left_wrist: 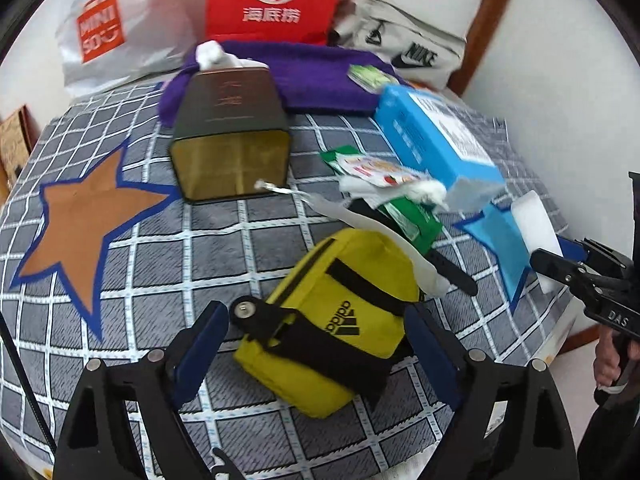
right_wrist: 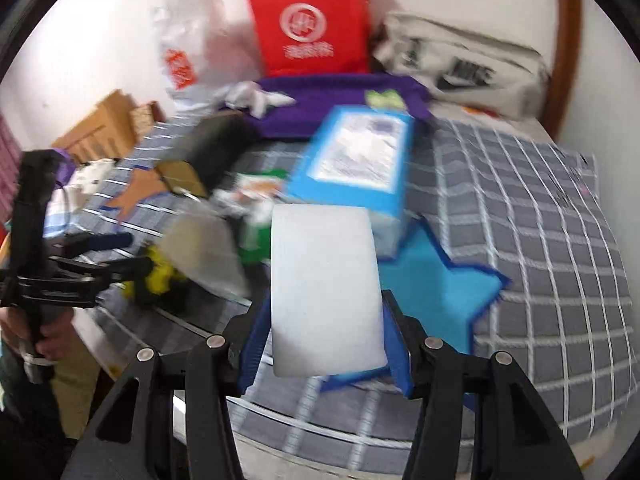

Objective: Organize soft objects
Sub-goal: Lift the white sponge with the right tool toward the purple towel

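My left gripper is open, its blue pads on either side of a yellow Adidas pouch with black straps lying on the checked bedspread. My right gripper is shut on a white sponge block, held above a blue star patch. The sponge also shows in the left wrist view, at the right edge. The yellow pouch is a blur in the right wrist view.
A dark tin tissue box, a blue carton, green packets, a purple towel, a brown star patch. Shopping bags and a grey Nike bag stand at the back wall.
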